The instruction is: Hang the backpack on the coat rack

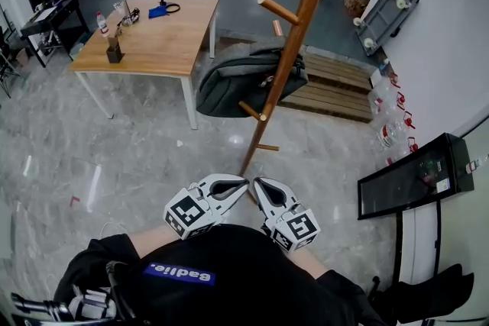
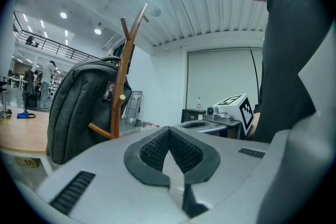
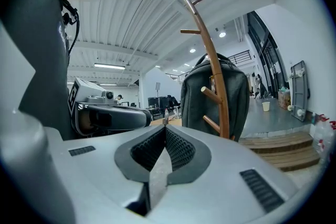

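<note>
A dark grey backpack point(image 1: 237, 80) hangs on the tall wooden coat rack point(image 1: 294, 42), up against its pole and off the floor. Both grippers are held close to the person's body, short of the rack's foot, with their tips side by side. My left gripper point(image 1: 240, 182) is shut with nothing between its pads. My right gripper point(image 1: 257, 182) is shut and empty too. In the left gripper view, the backpack point(image 2: 79, 113) and rack point(image 2: 121, 92) stand ahead at the left beyond the shut left gripper point(image 2: 169, 129). The right gripper view has the backpack point(image 3: 237, 97) behind the rack pole point(image 3: 216, 86).
A wooden table point(image 1: 164, 42) with a bottle and small items stands to the left behind the backpack. A low wooden pallet point(image 1: 336, 88) lies behind the rack. A black cabinet point(image 1: 416, 175) and several water jugs point(image 1: 390, 130) line the white wall on the right.
</note>
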Available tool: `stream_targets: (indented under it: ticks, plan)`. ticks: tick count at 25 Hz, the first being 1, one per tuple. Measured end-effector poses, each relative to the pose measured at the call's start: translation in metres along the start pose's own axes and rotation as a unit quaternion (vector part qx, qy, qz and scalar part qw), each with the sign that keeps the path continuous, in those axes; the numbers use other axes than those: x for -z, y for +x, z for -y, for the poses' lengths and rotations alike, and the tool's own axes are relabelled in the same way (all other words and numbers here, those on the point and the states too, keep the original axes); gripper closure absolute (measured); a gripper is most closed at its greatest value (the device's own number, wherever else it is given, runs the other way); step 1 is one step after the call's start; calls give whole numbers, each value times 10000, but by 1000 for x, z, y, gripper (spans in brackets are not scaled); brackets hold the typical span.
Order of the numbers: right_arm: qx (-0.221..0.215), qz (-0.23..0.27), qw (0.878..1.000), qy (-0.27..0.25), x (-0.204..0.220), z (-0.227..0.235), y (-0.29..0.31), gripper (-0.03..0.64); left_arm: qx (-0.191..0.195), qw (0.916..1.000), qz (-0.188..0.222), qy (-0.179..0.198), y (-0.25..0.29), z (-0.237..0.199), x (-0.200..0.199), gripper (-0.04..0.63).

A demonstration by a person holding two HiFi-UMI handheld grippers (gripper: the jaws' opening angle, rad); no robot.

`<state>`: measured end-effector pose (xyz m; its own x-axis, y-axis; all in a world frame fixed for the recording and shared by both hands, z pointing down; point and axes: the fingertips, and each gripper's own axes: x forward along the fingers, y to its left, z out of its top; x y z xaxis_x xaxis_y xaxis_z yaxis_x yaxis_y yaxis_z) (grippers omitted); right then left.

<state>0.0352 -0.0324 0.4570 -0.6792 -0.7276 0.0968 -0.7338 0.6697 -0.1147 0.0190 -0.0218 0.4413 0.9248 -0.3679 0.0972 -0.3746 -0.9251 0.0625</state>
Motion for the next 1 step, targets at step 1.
stream_targets:
  ticks: [1]
  plan:
    - [9, 1, 10000, 12, 0, 0, -1, 609, 6, 10000, -2, -3, 0, 1, 0, 586]
